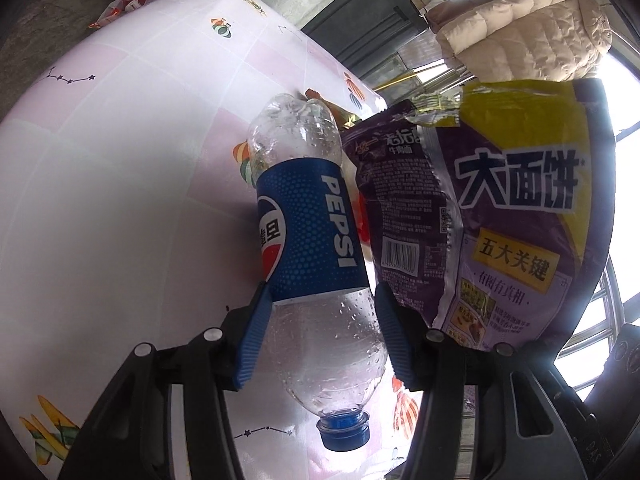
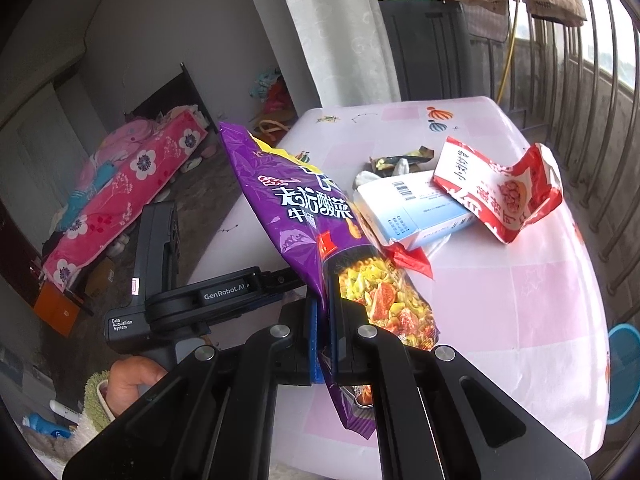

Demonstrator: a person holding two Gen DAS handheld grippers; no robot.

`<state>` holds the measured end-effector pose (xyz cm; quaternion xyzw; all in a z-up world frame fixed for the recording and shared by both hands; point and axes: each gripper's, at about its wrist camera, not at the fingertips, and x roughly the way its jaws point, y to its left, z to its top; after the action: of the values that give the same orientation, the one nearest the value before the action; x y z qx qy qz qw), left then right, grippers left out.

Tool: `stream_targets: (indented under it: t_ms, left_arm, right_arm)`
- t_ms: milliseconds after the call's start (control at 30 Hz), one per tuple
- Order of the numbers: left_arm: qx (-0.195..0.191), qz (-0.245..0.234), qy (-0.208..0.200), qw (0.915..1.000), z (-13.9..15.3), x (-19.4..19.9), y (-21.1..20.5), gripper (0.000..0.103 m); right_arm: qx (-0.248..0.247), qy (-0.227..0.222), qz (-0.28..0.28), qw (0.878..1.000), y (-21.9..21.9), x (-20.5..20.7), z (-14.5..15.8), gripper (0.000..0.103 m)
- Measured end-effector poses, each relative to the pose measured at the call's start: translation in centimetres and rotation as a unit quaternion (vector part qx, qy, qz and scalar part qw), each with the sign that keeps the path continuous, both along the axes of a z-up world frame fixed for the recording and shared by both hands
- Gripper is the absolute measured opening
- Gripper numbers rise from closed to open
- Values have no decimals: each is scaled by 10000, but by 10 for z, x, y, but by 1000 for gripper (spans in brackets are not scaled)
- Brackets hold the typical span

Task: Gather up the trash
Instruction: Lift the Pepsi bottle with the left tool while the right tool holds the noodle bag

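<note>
Pinching the purple noodle wrapper flat, your right gripper has its jaws pressed together on it above the pink table. Your left gripper clamps the empty Pepsi bottle, cap toward 6 o'clock. On the table at 1 o'clock of the wrapper lie a white carton and a red bag, touching.

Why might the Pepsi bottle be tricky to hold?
The Pepsi bottle looks empty, so it is probably light and may dent under the left gripper pads. Its round, smooth plastic, beaded with droplets, could slip or roll if set down on the table.
</note>
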<state>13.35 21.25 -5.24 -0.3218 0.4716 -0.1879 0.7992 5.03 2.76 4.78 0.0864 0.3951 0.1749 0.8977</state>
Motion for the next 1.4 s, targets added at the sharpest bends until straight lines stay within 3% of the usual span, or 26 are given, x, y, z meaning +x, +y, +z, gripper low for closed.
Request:
stream_targets:
  t_ms: [400,567,1000,1400]
  left_arm:
    - [51,1,105,9999,7,-54,18,45]
    - [65,40,-68,9999,15,-60,24,45]
    - [-2,-92,142,9999,6,-27,14,60]
    - [272,-160,330,9990,-1,11,-10,61]
  right_arm:
    - [140,59,174,9997,2,-4,0,3]
    - [205,135,165,9996,3,-3,-1,3]
    - [340,242,111,9991,-2,-1,-5,3]
    - [370,260,109,9989,-1,0,-6,3]
